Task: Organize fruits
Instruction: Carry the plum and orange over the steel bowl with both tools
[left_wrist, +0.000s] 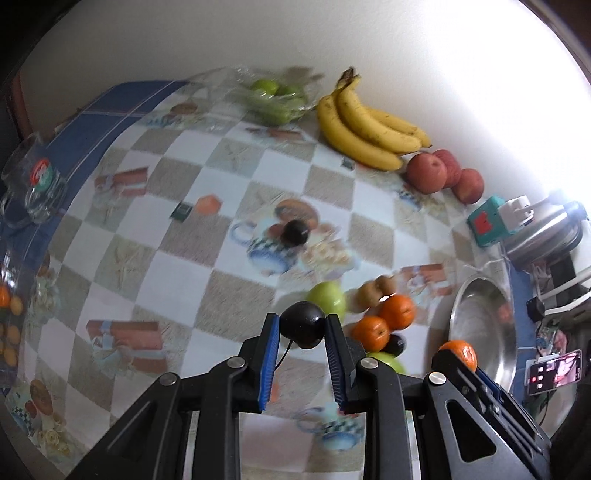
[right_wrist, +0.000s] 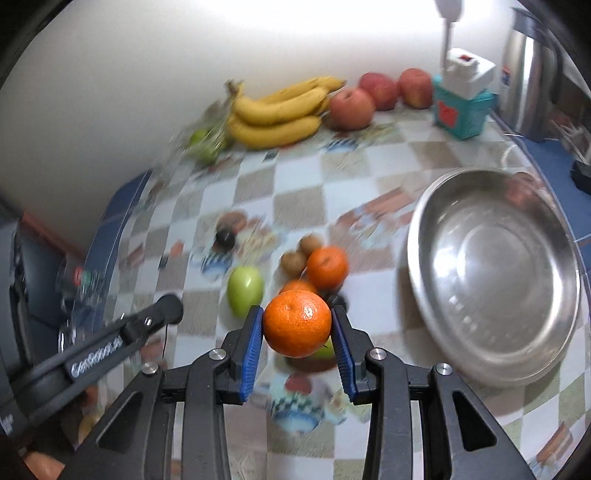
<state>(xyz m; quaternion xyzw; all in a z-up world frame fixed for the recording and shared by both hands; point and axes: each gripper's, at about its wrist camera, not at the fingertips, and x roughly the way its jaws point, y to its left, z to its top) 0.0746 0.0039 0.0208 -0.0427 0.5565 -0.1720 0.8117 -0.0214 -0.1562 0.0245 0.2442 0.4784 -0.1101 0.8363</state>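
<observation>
Two grippers are loaded: the left gripper (left_wrist: 302, 326) has its jaws pinching a dark plum (left_wrist: 303, 324), and the right gripper (right_wrist: 297, 325) pinches an orange (right_wrist: 297, 324), both above the counter (left_wrist: 207, 206) (checked cloth). Below lies a mixed pile (right_wrist: 295, 273) beside the steel bowl (right_wrist: 493, 280). Bananas (left_wrist: 364, 127) and apples (left_wrist: 443, 173) line the counter's far edge.

Open tablecloth (left_wrist: 192, 266) is left between the back-wall bananas (left_wrist: 364, 127) and the near fruit cluster (right_wrist: 314, 269); the steel bowl (right_wrist: 495, 280) is unobstructed from above.
</observation>
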